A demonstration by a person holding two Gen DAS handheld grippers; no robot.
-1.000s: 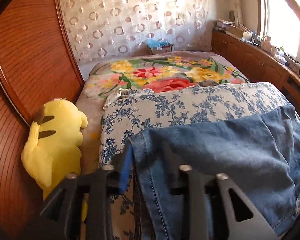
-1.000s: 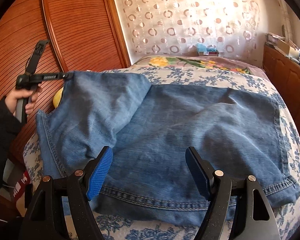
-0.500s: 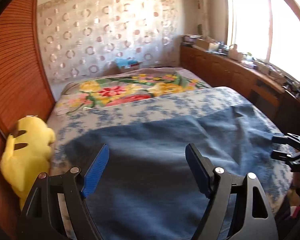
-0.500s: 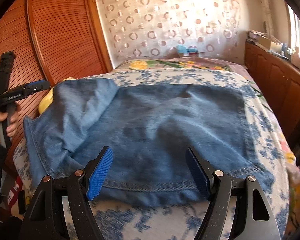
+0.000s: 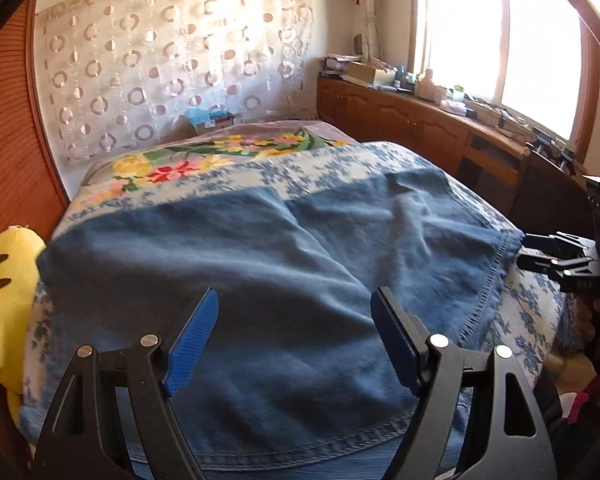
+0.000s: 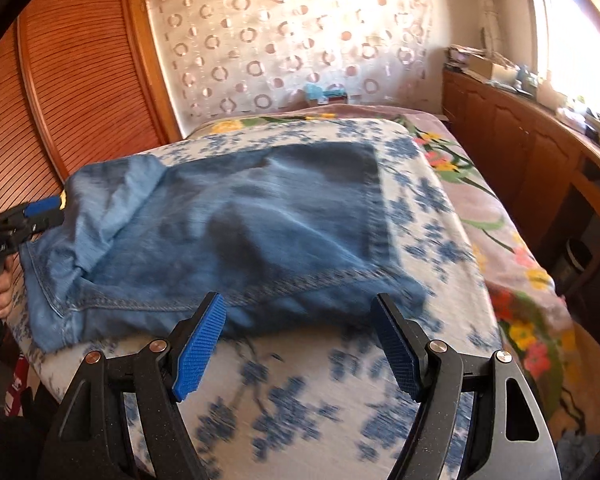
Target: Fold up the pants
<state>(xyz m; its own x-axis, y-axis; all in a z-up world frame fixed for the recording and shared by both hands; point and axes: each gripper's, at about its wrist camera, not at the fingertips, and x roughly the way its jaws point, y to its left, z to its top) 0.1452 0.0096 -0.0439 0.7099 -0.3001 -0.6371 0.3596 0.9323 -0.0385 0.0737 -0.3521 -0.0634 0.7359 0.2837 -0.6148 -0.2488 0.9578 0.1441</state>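
Right wrist view: pants (image 6: 260, 232) motion-blurred.

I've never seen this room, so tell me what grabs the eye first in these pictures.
The blue jeans, folded into a broad slab, lie across the blue-flowered bedspread in the middle of the bed. A bright yellow plush toy sits at the bed's left edge against the wooden slatted wall. In the foreground of each wrist view, the left gripper and the right gripper stand open with blue pads and nothing between them.
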